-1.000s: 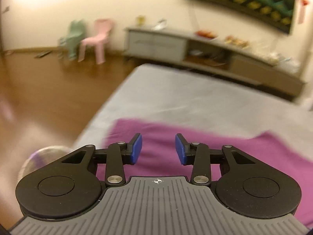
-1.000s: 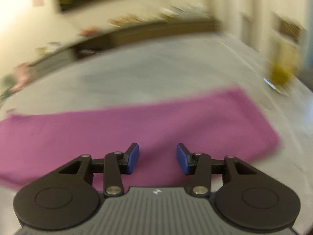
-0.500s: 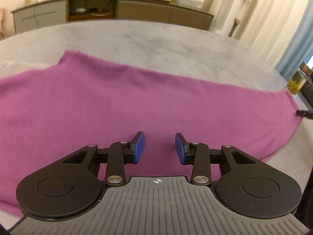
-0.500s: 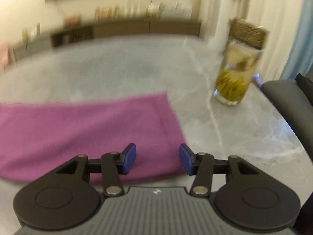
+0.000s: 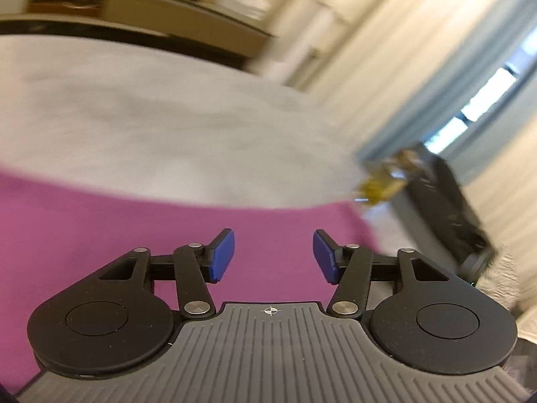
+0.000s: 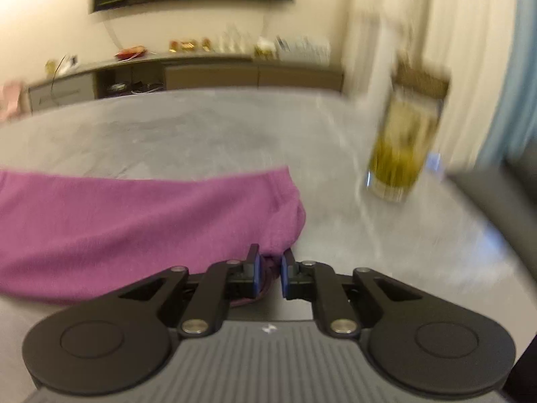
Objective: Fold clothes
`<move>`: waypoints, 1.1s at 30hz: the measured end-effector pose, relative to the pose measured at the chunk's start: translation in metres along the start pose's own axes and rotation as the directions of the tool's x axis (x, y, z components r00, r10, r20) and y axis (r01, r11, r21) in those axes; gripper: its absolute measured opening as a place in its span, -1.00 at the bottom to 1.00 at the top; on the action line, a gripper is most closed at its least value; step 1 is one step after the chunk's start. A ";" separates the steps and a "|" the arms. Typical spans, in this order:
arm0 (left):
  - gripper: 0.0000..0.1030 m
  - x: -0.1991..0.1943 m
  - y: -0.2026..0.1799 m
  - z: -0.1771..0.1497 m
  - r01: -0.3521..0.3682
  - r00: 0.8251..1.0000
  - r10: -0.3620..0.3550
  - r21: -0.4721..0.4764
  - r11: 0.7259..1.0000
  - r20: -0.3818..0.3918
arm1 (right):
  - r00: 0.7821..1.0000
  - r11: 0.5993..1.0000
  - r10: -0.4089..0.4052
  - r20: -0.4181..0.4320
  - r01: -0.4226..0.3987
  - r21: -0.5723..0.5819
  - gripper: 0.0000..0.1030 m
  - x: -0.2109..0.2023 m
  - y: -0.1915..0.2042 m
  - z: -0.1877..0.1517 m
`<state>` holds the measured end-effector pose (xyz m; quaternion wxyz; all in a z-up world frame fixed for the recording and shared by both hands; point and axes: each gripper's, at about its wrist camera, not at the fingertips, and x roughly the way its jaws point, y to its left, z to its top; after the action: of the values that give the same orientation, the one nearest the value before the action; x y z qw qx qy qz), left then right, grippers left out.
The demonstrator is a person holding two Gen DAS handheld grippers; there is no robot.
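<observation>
A purple garment (image 6: 134, 221) lies spread on the grey marble table (image 6: 201, 131). My right gripper (image 6: 267, 273) is shut on the garment's near right corner, and the cloth bunches up between the blue pads. In the left wrist view the same purple garment (image 5: 117, 235) fills the lower left. My left gripper (image 5: 273, 257) hovers open above its right part, with nothing between its fingers. That view is blurred by motion.
A glass jar of yellow-green liquid (image 6: 402, 147) stands on the table to the right of the garment, also visible as the blurred jar (image 5: 382, 181). A dark chair (image 5: 449, 208) sits past the table's right edge. A long sideboard (image 6: 188, 74) lines the far wall.
My right gripper has closed on the garment's right corner, which now bunches up. My left gripper has swung right toward the garment's right end and stays open.
</observation>
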<state>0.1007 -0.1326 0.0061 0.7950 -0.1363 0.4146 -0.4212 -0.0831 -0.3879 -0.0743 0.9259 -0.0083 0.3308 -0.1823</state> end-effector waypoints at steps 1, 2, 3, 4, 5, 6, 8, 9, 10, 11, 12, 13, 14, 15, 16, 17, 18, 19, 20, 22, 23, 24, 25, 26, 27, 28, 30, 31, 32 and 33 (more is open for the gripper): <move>0.16 0.014 -0.011 0.002 -0.005 1.000 0.005 0.020 1.000 -0.017 | 0.999 0.998 -0.028 0.036 0.030 -0.063 -0.78 -0.006 0.009 -0.002; 0.23 0.028 -0.020 0.002 -0.016 0.999 0.018 0.039 0.999 -0.035 | 0.996 0.990 -0.053 0.073 0.062 -0.126 -0.78 -0.013 0.018 -0.004; 0.26 0.042 -0.029 0.002 -0.027 0.998 0.030 0.058 0.998 -0.052 | 0.992 0.980 -0.065 0.108 0.084 -0.182 -0.78 -0.019 0.027 -0.006; 0.26 0.055 -0.038 0.003 -0.038 0.997 0.043 0.077 0.996 -0.069 | 0.988 0.968 -0.069 0.138 0.100 -0.231 -0.78 -0.027 0.036 -0.008; 0.27 0.069 -0.047 0.003 -0.048 0.995 0.057 0.097 0.994 -0.086 | 0.983 0.953 -0.070 0.168 0.116 -0.280 -0.78 -0.035 0.044 -0.011; 0.29 0.082 -0.057 0.003 -0.058 0.992 0.070 0.116 0.991 -0.102 | 0.978 0.936 -0.070 0.198 0.133 -0.327 -0.78 -0.043 0.052 -0.013; 0.28 0.110 -0.075 0.004 -0.077 0.986 0.098 0.156 0.985 -0.134 | 0.970 0.913 -0.053 0.236 0.143 -0.382 -0.78 -0.049 0.062 -0.016; 0.27 0.123 -0.084 0.004 -0.086 0.982 0.113 0.176 0.981 -0.149 | 0.968 0.907 -0.036 0.247 0.135 -0.399 -0.79 -0.050 0.065 -0.017; 0.22 0.137 -0.093 0.004 -0.094 0.978 0.127 0.196 0.976 -0.165 | 0.967 0.906 -0.016 0.254 0.122 -0.406 -0.79 -0.051 0.066 -0.017; 0.06 0.151 -0.102 0.005 -0.102 0.973 0.142 0.216 0.971 -0.179 | 0.966 0.906 0.000 0.257 0.108 -0.409 -0.79 -0.053 0.066 -0.016; -0.49 0.164 -0.111 0.005 -0.110 0.968 0.157 0.236 0.966 -0.194 | 0.966 0.907 0.016 0.259 0.095 -0.411 -0.79 -0.055 0.066 -0.015; -0.74 0.178 -0.120 0.005 -0.117 0.963 0.173 0.256 0.960 -0.208 | 0.966 0.913 0.053 0.252 0.055 -0.404 -0.78 -0.056 0.064 -0.014; -0.86 0.179 -0.116 0.005 -0.121 0.962 0.173 0.241 0.963 -0.211 | 0.965 0.918 0.091 0.245 0.014 -0.396 -0.75 -0.058 0.061 -0.012; -0.90 0.173 -0.107 0.004 -0.121 0.967 0.161 0.200 0.972 -0.198 | 0.963 0.921 0.130 0.238 -0.028 -0.388 -0.61 -0.059 0.058 -0.011; -0.90 0.161 -0.095 0.004 -0.118 0.974 0.145 0.157 0.981 -0.175 | 0.954 0.925 0.202 0.220 -0.112 -0.363 -0.53 -0.061 0.052 -0.008; -0.90 0.148 -0.082 0.003 -0.113 0.980 0.129 0.114 0.987 -0.151 | 0.937 0.925 0.265 0.228 -0.181 -0.334 -0.39 -0.067 0.045 -0.005; -0.89 0.132 -0.065 0.002 -0.102 0.985 0.109 0.055 0.993 -0.132 | 0.915 0.919 0.326 0.239 -0.248 -0.306 -0.38 -0.074 0.039 -0.002; -0.88 0.123 -0.050 0.000 -0.095 0.987 0.096 0.012 0.995 -0.128 | 0.881 0.905 0.403 0.249 -0.341 -0.255 -0.38 -0.079 0.029 0.003; -0.89 0.116 -0.036 -0.003 -0.093 0.988 0.089 -0.020 0.995 -0.129 | 0.856 0.889 0.453 0.249 -0.413 -0.198 -0.38 -0.079 0.020 0.008; -0.80 0.111 -0.017 -0.011 -0.085 0.988 0.076 -0.066 0.994 -0.135 | 0.830 0.861 0.507 0.231 -0.498 -0.099 -0.38 -0.072 0.009 0.019; -0.72 0.111 -0.011 -0.014 -0.086 0.987 0.074 -0.080 0.993 -0.142 | 0.833 0.857 0.511 0.211 -0.511 -0.059 -0.39 -0.065 0.008 0.024; -0.61 0.112 -0.005 -0.018 -0.086 0.986 0.071 -0.093 0.992 -0.148 | 0.853 0.868 0.494 0.170 -0.494 -0.044 -0.49 -0.055 0.012 0.028; -0.51 0.111 -0.003 -0.021 -0.098 0.987 0.084 -0.095 0.991 -0.138 | 0.871 0.880 0.474 0.126 -0.474 -0.032 -0.52 -0.045 0.017 0.032; -0.34 0.110 -0.003 -0.023 -0.102 0.988 0.088 -0.100 0.990 -0.130 | 0.888 0.892 0.452 0.081 -0.449 -0.048 -0.53 -0.037 0.027 0.032; -0.31 0.108 -0.004 -0.025 -0.104 0.988 0.091 -0.107 0.989 -0.123 | 0.903 0.903 0.427 0.037 -0.424 -0.068 -0.53 -0.030 0.036 0.032; -0.31 0.108 -0.003 -0.028 -0.107 0.988 0.094 -0.114 0.988 -0.119 | 0.912 0.907 0.411 -0.006 -0.409 -0.096 -0.53 -0.024 0.046 0.030; -0.58 0.107 -0.003 -0.032 -0.114 0.988 0.101 -0.100 0.988 -0.120 | 0.924 0.911 0.377 -0.061 -0.382 -0.154 -0.52 -0.018 0.063 0.024; -0.69 0.105 -0.006 -0.033 -0.124 0.986 0.113 -0.085 0.989 -0.124 | 0.923 0.910 0.381 -0.055 -0.385 -0.153 -0.51 -0.019 0.063 0.023; -0.83 0.105 -0.006 -0.036 -0.133 0.985 0.124 -0.070 0.989 -0.124 | 0.921 0.909 0.387 -0.046 -0.390 -0.150 -0.51 -0.019 0.062 0.022; -0.92 0.102 -0.005 -0.038 -0.124 0.987 0.114 -0.083 0.989 -0.116 | 0.919 0.907 0.393 -0.038 -0.394 -0.147 -0.52 -0.020 0.062 0.022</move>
<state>0.0996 -0.2106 -0.0705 0.7877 -0.1231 0.4840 -0.3608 -0.0637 -0.3256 -0.0534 0.9389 -0.0112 0.3422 0.0338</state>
